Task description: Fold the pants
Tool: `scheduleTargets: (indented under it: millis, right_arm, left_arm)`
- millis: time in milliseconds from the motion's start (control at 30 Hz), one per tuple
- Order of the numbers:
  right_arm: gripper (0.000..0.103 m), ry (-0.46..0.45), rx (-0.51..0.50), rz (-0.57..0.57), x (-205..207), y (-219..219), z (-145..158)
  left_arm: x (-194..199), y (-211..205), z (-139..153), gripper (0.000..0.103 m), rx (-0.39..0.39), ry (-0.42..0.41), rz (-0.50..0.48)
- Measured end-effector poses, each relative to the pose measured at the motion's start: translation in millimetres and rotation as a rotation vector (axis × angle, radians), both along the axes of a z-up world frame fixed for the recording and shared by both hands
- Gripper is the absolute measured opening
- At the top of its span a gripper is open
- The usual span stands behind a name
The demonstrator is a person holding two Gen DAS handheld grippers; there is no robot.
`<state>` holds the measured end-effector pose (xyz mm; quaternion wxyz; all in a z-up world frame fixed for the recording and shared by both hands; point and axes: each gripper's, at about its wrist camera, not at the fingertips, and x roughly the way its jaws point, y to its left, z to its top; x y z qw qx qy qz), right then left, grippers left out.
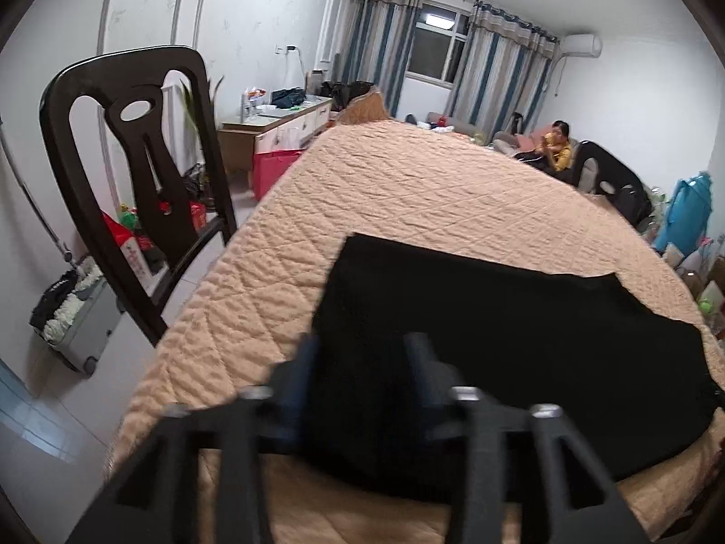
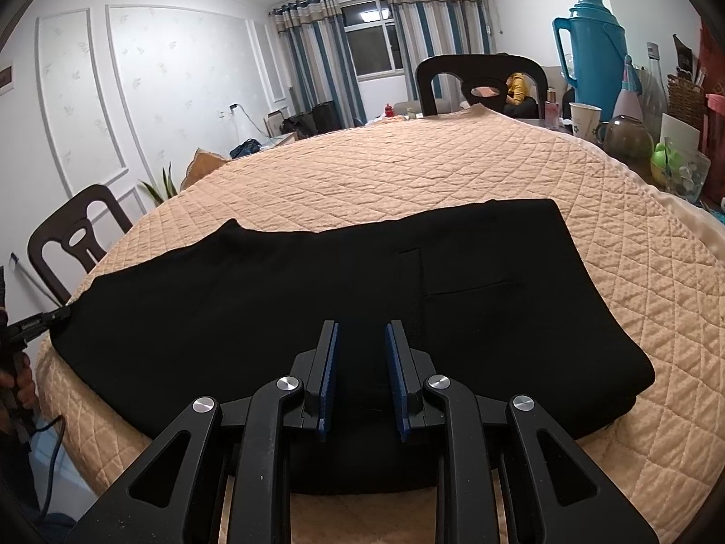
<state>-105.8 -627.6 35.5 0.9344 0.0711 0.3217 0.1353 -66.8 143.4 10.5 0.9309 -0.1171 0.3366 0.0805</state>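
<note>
Both fingers [image 2: 360,340] over black pants [image 2: 272,294]

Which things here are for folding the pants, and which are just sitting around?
For the job: black pants; quilted cover they lie on; left gripper, open over the pants; right gripper, jaws apart over the pants.

Just lying about: blue thermos; paper cup; glass teapot; dark chair.

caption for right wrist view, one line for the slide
Right gripper open above black pants laid flat on a quilted peach table cover.
</note>
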Motion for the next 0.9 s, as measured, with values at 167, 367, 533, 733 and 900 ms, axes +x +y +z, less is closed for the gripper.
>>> scheduleTargets:
  millis: [167, 367, 533, 733, 900]
  right_arm:
    - [0.021, 0.0, 0.001, 0.001, 0, 1, -1]
    - [0.021, -0.002, 0.005, 0.009, -1, 3, -2]
    - [0.021, -0.003, 0.011, 0.014, -2, 2, -1]
    - [0.021, -0.007, 0.022, 0.016, -3, 4, 1]
    - [0.021, -0.01, 0.045, 0.041, -3, 8, 4]
  left_arm:
    - [8, -9, -6, 0.06, 0.07, 0.024, -0.01]
    - [5, -28, -2, 0.023, 0.112, 0.036, -0.055]
    - [5, -29, 6, 0.008, 0.039, 0.034, -0.08]
    - [2, -25, 21, 0.007, -0.172, -0.019, -0.146]
    - [18, -63, 40, 0.007, -0.272, -0.061, -0.277]
